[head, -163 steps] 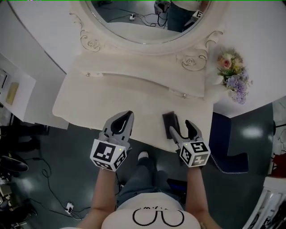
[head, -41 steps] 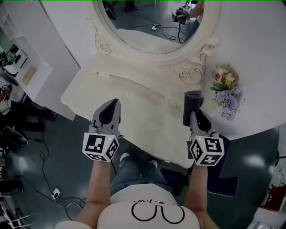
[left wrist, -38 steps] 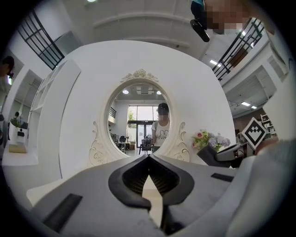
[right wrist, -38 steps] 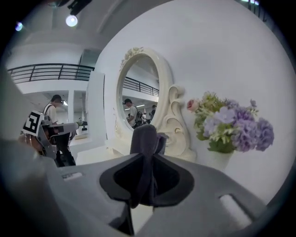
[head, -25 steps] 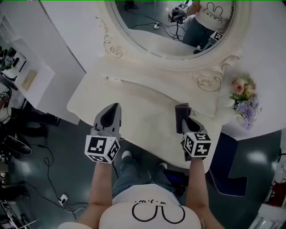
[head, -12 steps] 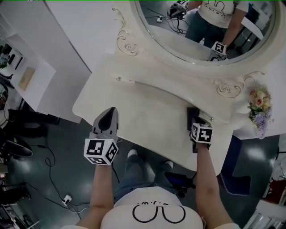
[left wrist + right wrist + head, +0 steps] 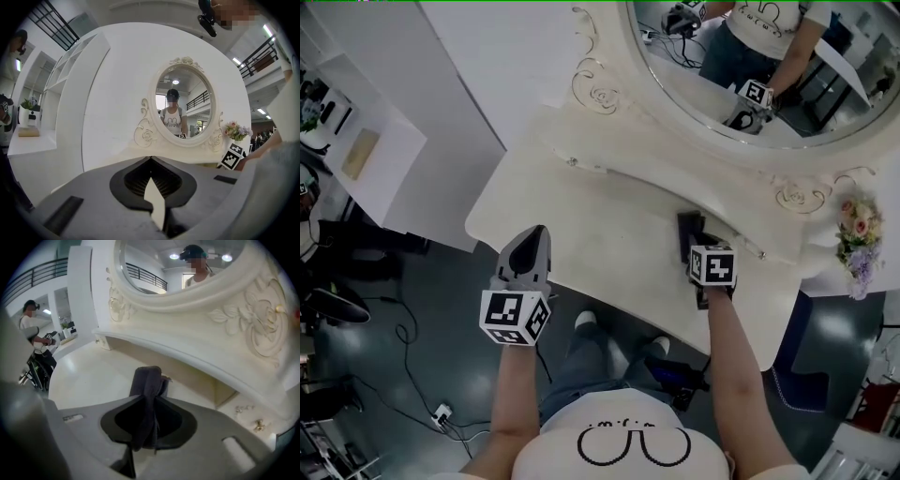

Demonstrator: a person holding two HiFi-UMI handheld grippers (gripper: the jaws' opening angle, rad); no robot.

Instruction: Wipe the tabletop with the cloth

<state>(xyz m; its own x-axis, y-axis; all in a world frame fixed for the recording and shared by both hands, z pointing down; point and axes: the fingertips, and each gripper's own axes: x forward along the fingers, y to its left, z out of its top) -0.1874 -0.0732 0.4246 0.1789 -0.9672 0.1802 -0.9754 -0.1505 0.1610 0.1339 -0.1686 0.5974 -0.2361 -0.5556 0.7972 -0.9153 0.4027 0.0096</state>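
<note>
A dark grey cloth (image 7: 689, 234) (image 7: 146, 385) is pinched in my right gripper (image 7: 697, 246) (image 7: 149, 401), which is shut on it over the right part of the cream dressing tabletop (image 7: 600, 225). The folded cloth sticks out ahead of the jaws toward the raised back ledge (image 7: 206, 366), low over the surface; contact with the top I cannot tell. My left gripper (image 7: 528, 246) (image 7: 151, 161) hovers at the table's front left edge, its jaws shut with nothing between them.
An oval mirror (image 7: 750, 66) in a carved frame rises behind the table. A flower bouquet (image 7: 860, 239) stands at the far right. White shelving (image 7: 356, 141) lies to the left. Below the front edge are a dark floor and the person's legs (image 7: 600, 366).
My right gripper with the cloth has moved left and toward the back ledge across the tabletop. The left gripper has stayed at the front edge.
</note>
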